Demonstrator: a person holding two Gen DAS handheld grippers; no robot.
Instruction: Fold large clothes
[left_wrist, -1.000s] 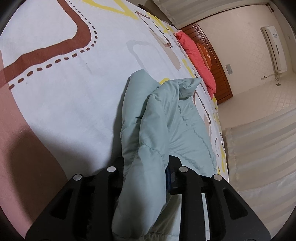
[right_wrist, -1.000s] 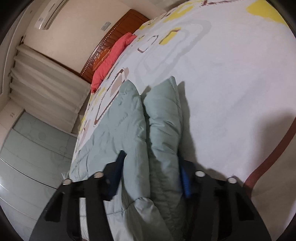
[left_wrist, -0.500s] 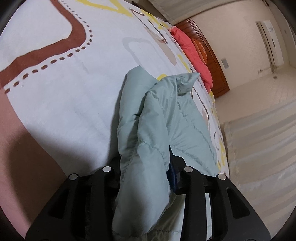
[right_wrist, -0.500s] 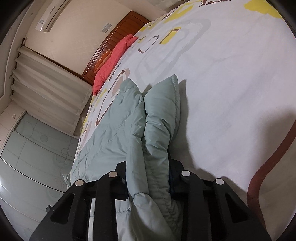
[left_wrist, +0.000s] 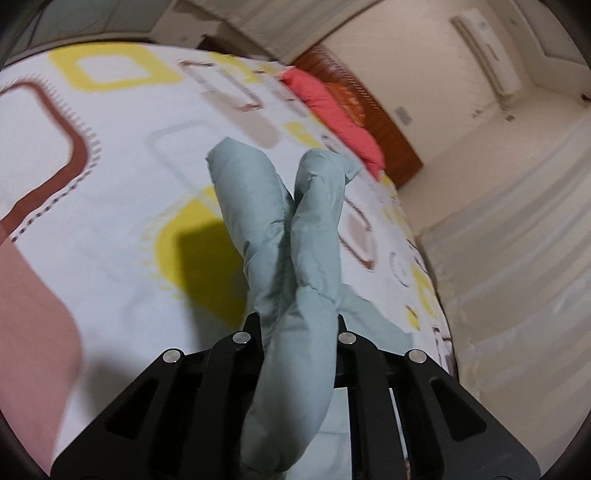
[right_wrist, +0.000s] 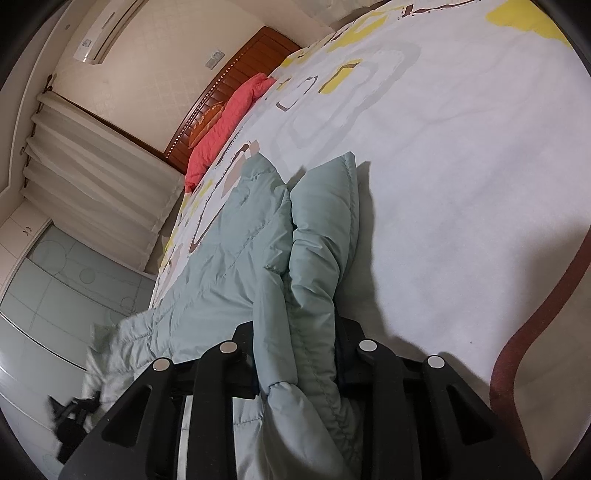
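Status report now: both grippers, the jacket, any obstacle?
Left gripper shut on jacket, jaws just closing. Right gripper shut on jacket too. Bed ahead, nothing in the way.

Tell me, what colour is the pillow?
Coral red pillow, clearest in the right wrist view.
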